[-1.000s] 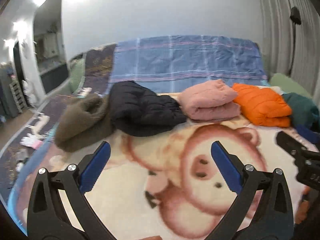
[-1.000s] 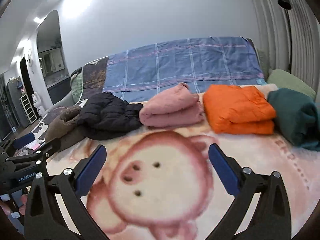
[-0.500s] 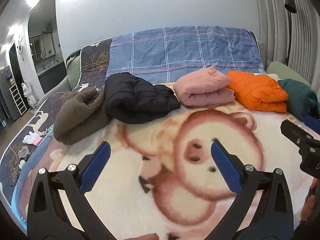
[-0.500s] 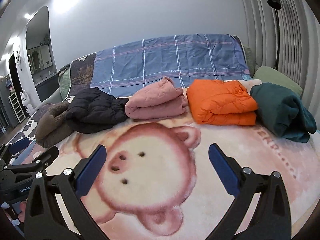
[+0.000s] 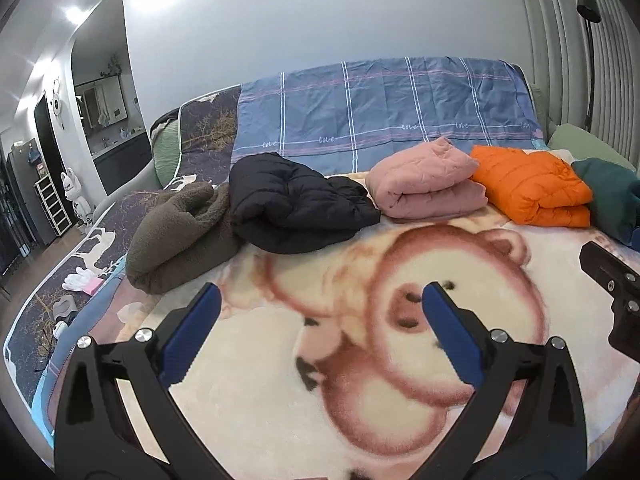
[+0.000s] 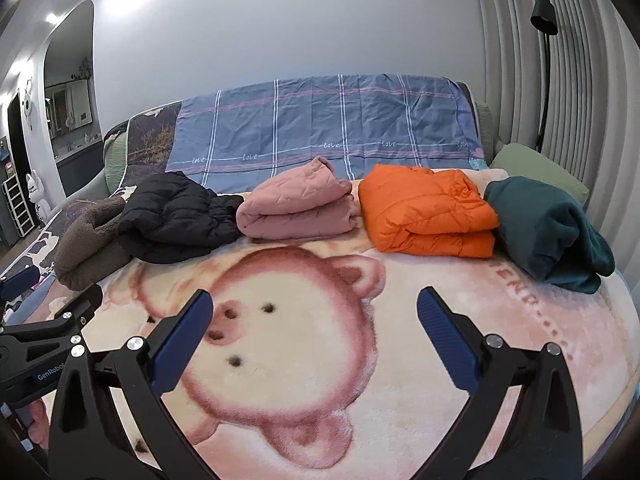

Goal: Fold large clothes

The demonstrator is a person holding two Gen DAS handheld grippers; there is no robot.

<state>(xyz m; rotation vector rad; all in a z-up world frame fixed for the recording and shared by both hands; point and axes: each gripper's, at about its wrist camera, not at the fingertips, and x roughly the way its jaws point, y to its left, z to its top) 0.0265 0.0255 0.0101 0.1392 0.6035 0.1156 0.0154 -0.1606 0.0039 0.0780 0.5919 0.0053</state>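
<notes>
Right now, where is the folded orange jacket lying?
In the right wrist view, the orange jacket lies on the bed, right of centre, between the pink quilted jacket and the dark green garment.

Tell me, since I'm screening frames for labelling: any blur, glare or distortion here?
Left wrist view: fluffy bear-print blanket softly blurred up close, folded orange puffer jacket sharp, ceiling glare at top left. Right wrist view: crisper overall; fisheye bends the ribbed grey wall panels, corners vignetted black.
</notes>
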